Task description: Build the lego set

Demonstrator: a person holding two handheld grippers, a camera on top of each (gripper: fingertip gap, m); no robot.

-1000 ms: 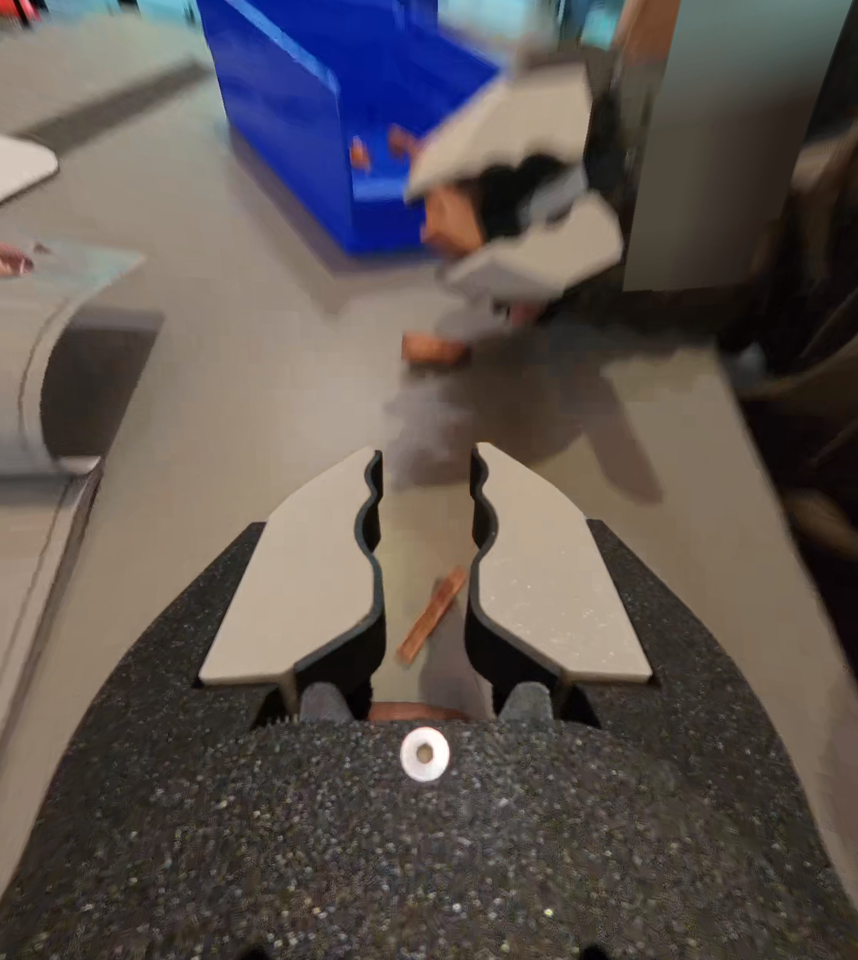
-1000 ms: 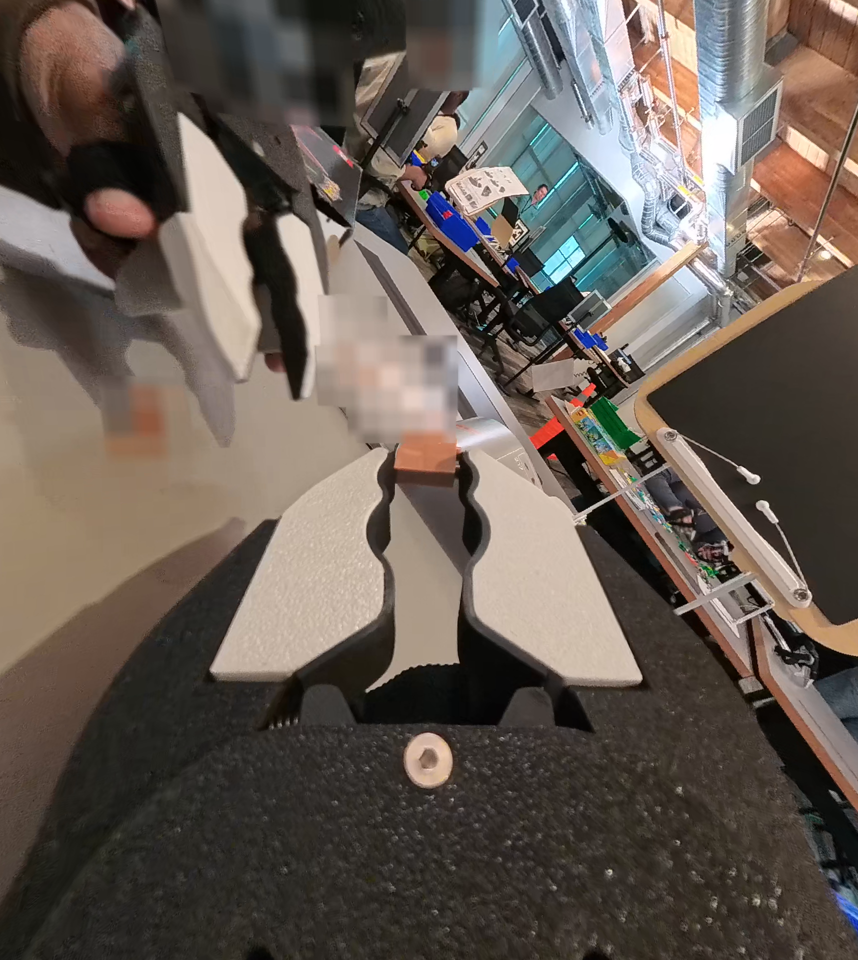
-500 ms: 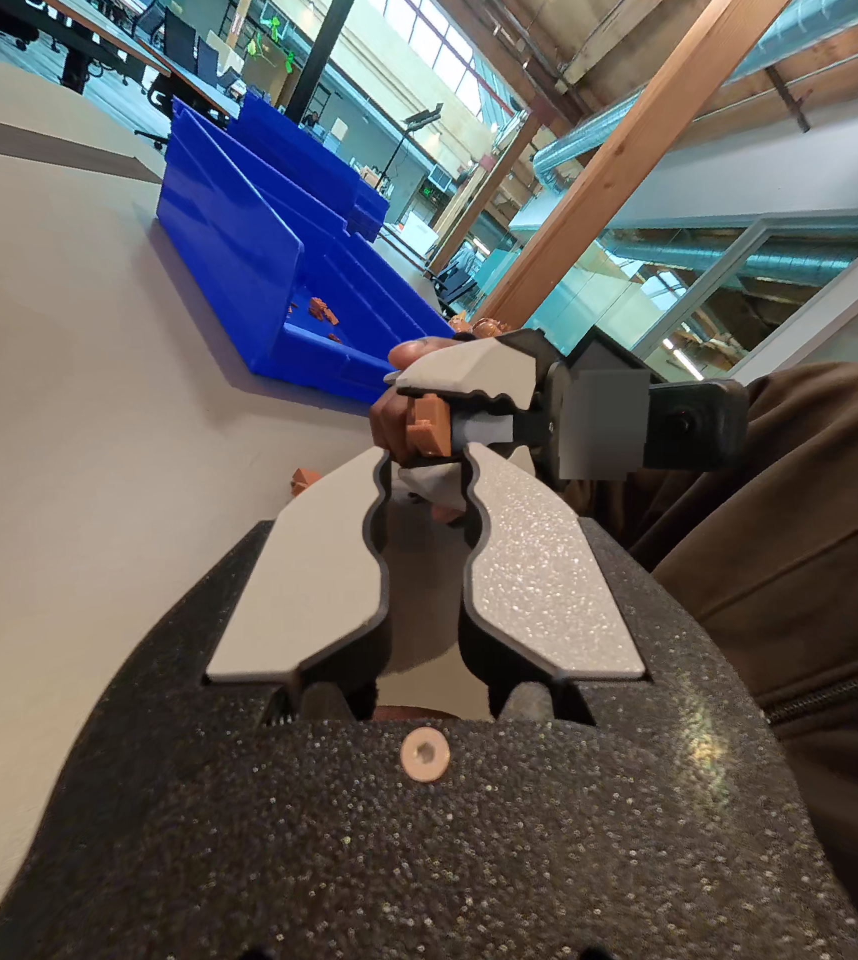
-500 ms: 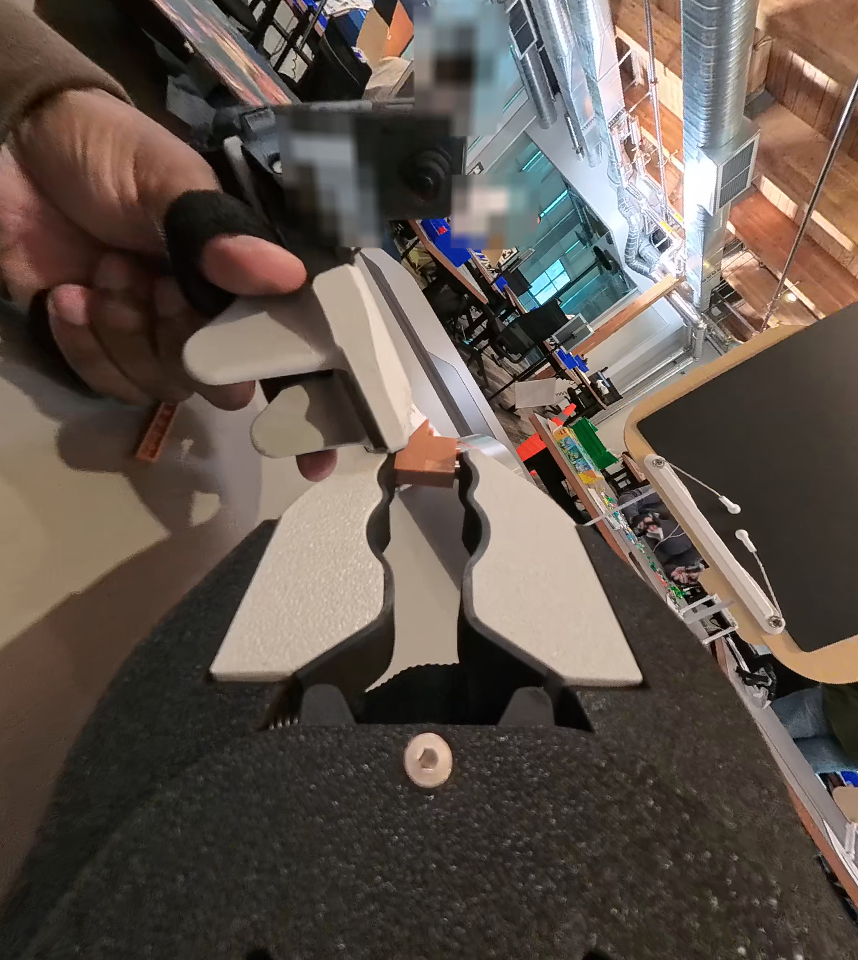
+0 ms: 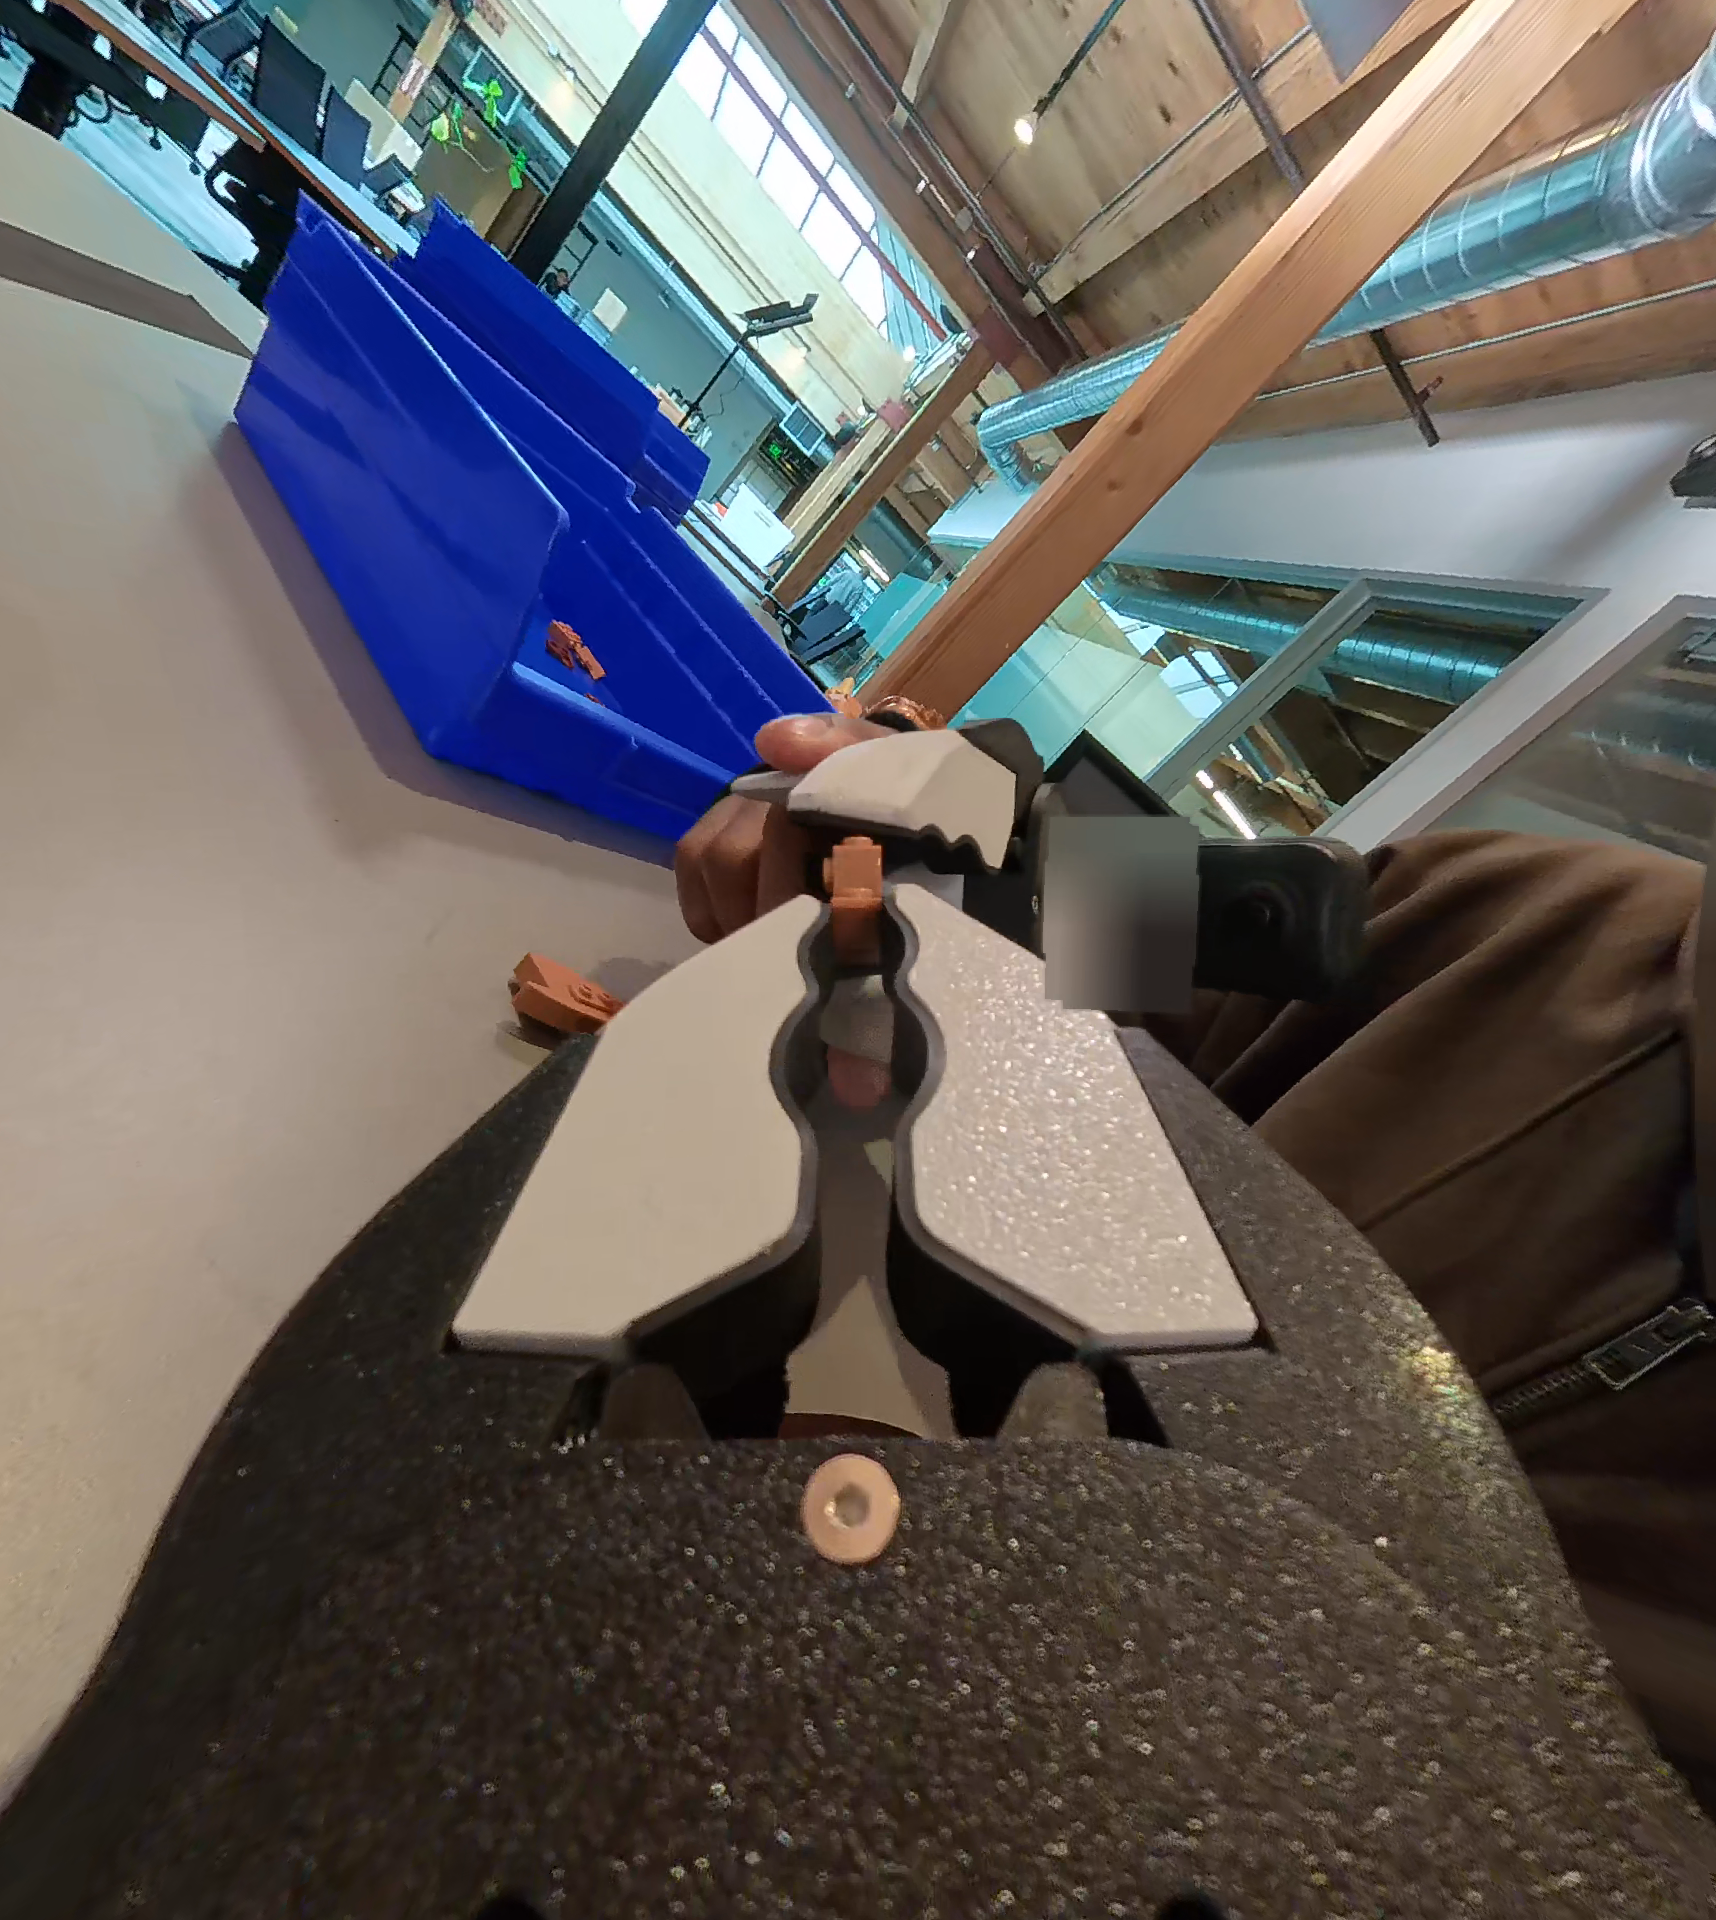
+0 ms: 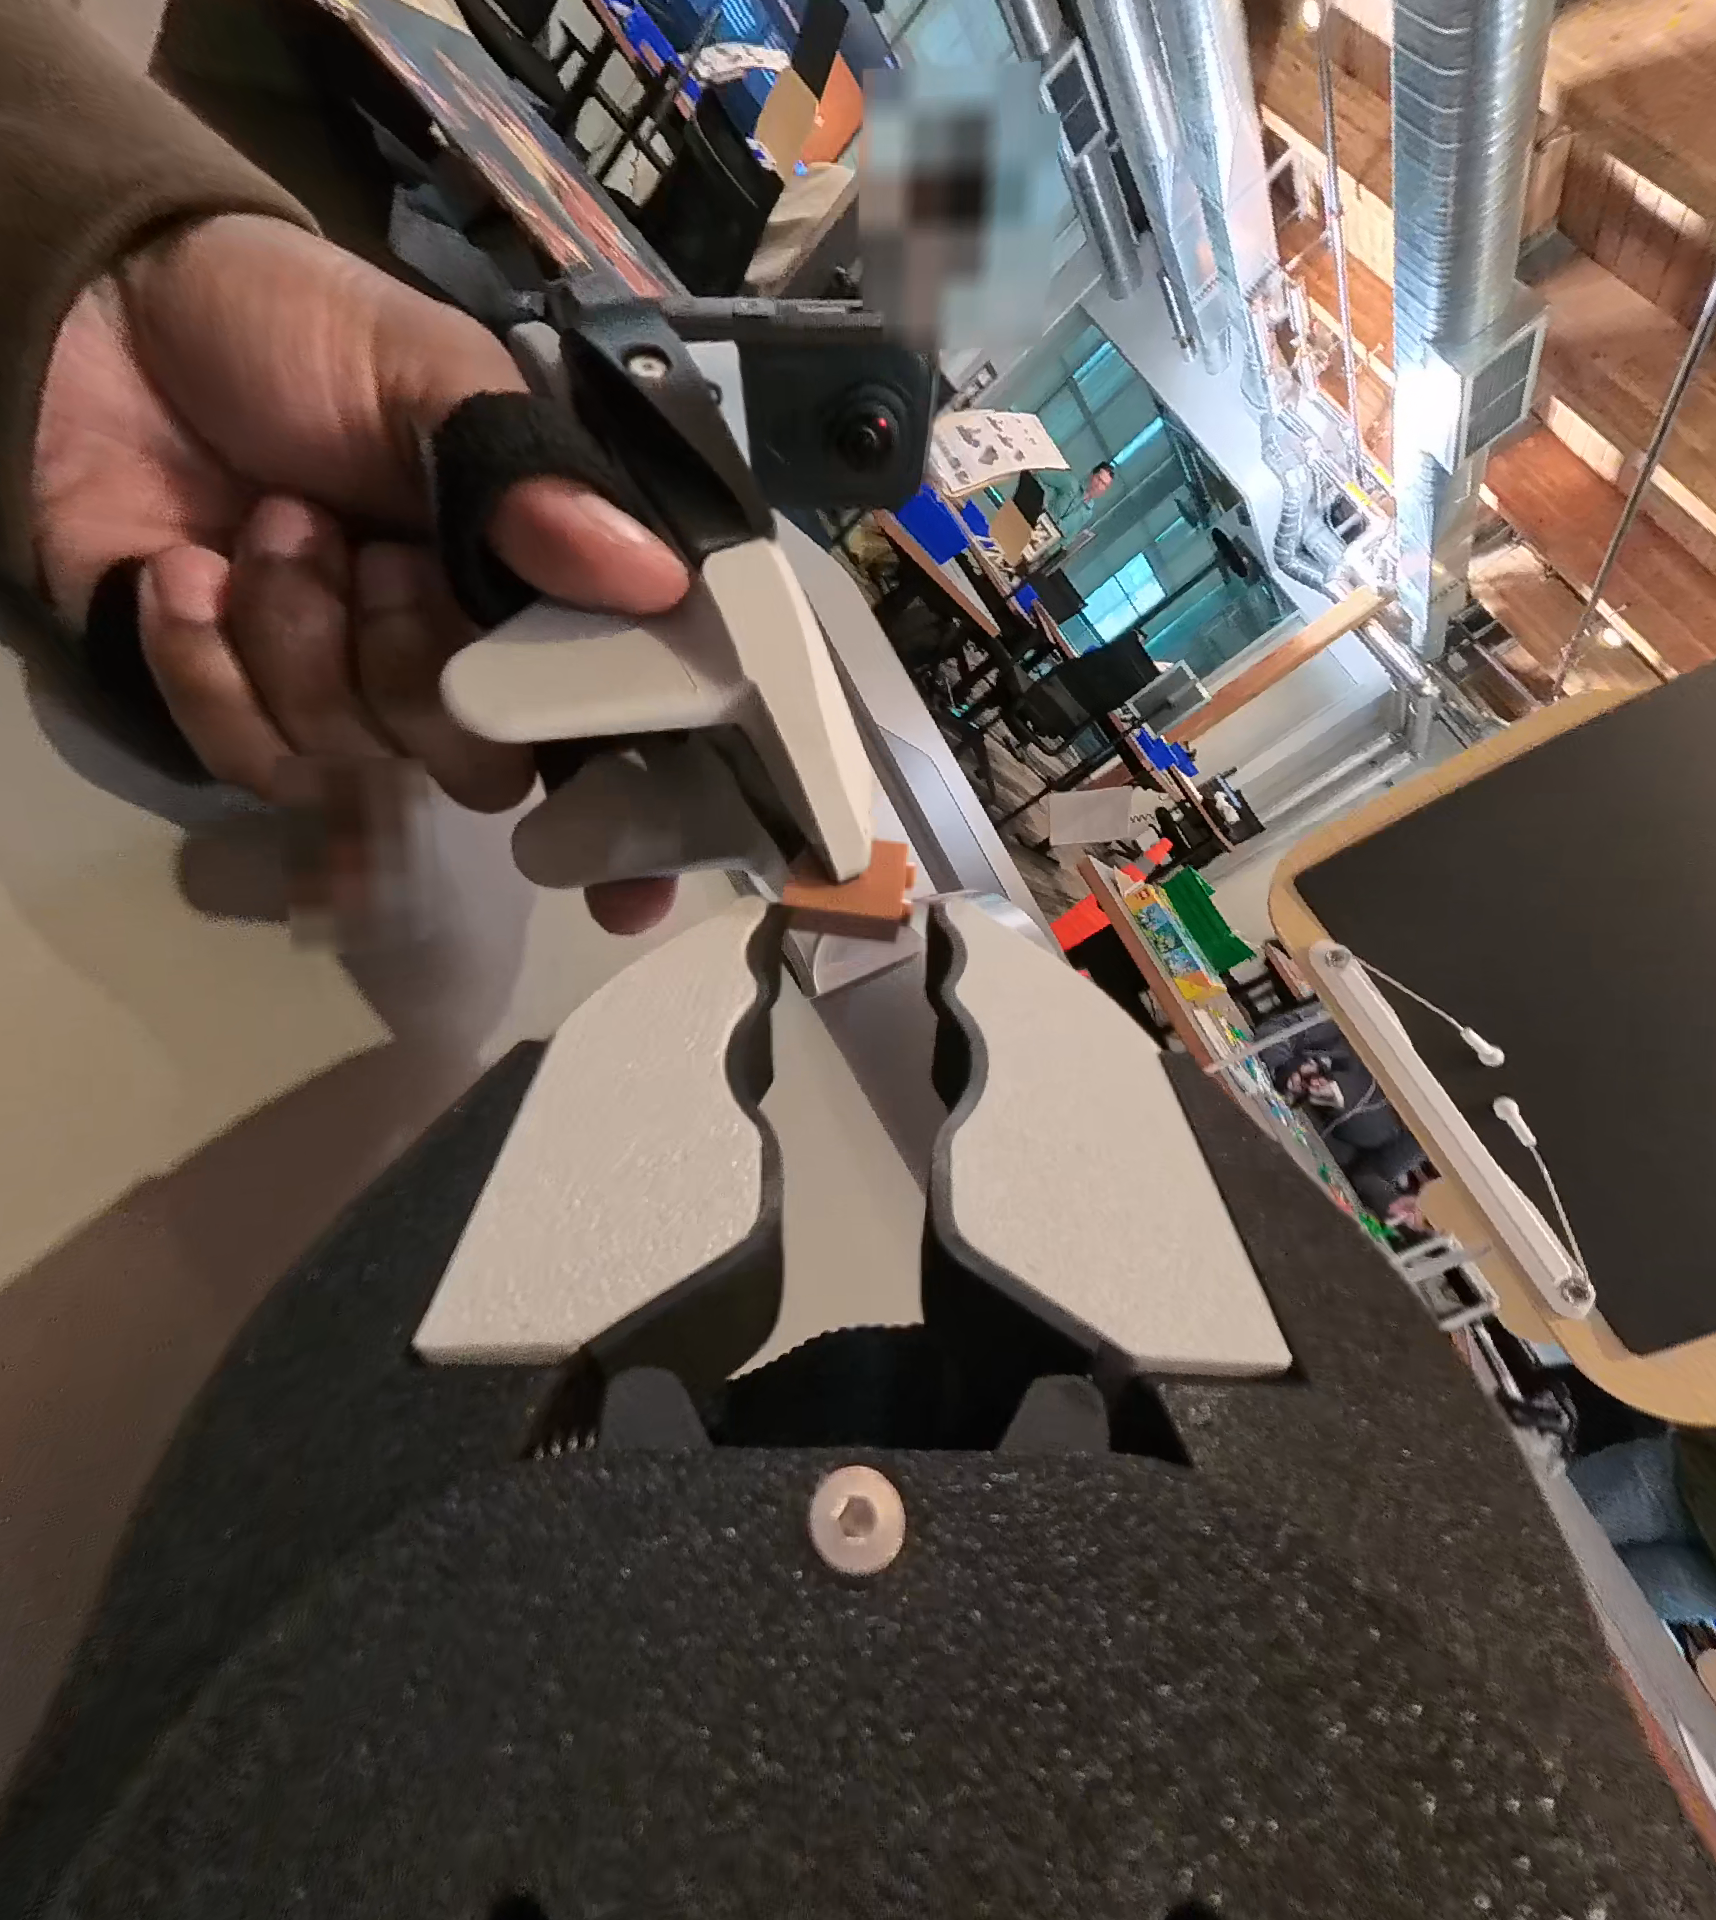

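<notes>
A small brown lego piece (image 6: 849,899) sits between the tips of my right gripper (image 6: 849,925), which is shut on it. My left gripper (image 5: 854,920) is nearly closed, with its tips pinching the same brown piece (image 5: 852,894) from the other side. In the right wrist view the left gripper's fingers (image 6: 802,707) come down onto the piece, held by a hand (image 6: 293,540). In the left wrist view the right gripper's fingers (image 5: 895,795) reach the piece from behind. Both grippers are held above the table.
A blue bin (image 5: 438,582) stands on the grey table (image 5: 106,831) to the left, with a few brown pieces (image 5: 573,649) in it. A brown brick (image 5: 558,997) lies on the table just left of my left gripper. A brown sleeve (image 5: 1508,1039) is at the right. My two grippers' fingertips are within a few centimetres of each other.
My left gripper has risen from the table, come up to the right gripper and closed on the brown piece it holds. The right gripper has kept its grip.
</notes>
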